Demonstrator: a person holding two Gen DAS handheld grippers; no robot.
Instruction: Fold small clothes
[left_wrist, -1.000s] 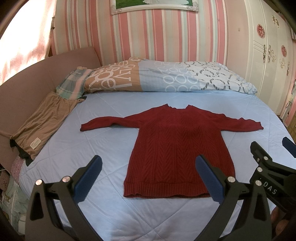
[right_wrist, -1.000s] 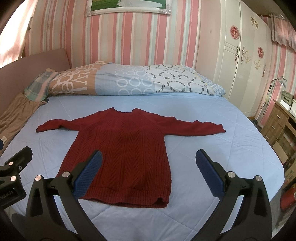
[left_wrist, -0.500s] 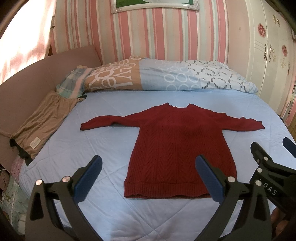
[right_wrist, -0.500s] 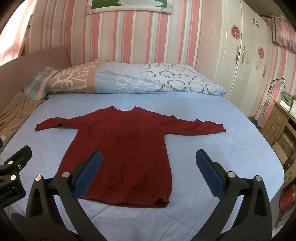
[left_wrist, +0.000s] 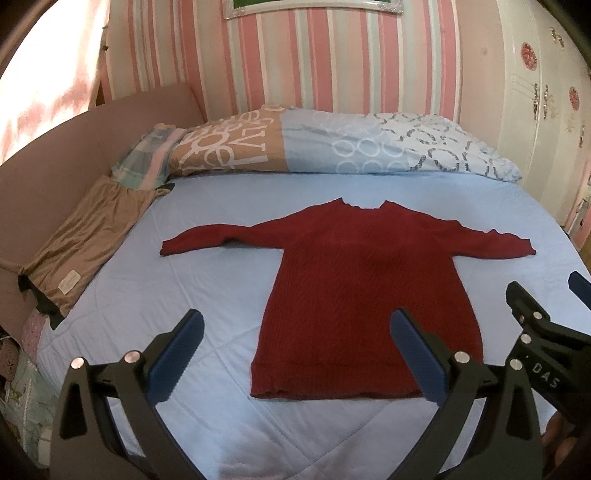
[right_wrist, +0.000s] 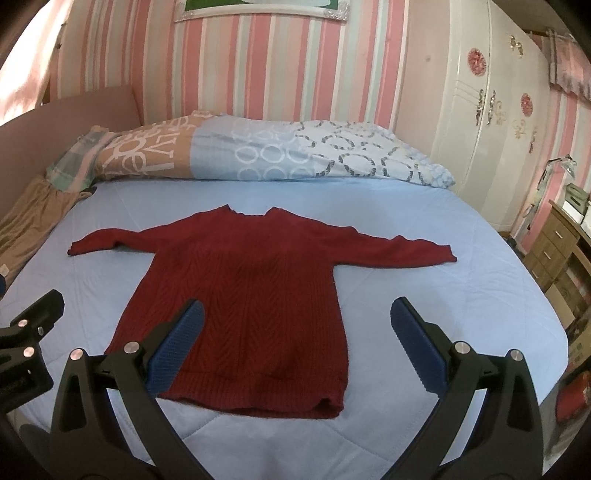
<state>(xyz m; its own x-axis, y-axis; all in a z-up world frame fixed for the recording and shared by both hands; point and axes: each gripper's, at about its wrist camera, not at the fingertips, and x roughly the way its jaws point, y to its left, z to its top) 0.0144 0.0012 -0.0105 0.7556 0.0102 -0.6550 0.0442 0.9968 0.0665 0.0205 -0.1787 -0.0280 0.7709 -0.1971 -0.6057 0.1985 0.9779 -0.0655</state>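
Red sweater (left_wrist: 365, 295) flat mid-bed (left_wrist: 184, 280), bare quilt around, left tongs (left_wrist: 295, 350) and right tongs (right_wrist: 295, 347) wide apart, empty

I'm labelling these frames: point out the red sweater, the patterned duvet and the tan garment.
red knitted sweater (right_wrist: 243, 310), right wrist view, middle of its body.
patterned duvet (left_wrist: 332, 147), left wrist view, its light blue middle panel.
tan garment (left_wrist: 92, 232), left wrist view, its middle.

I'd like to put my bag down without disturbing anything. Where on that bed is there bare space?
Bare sheet lies on both sides of the red sweater below its sleeves, widest toward the wardrobe side, plus a strip between its collar and the pillows. The wall-side edge is crowded by a folded tan garment. Both grippers hover open near the hem.
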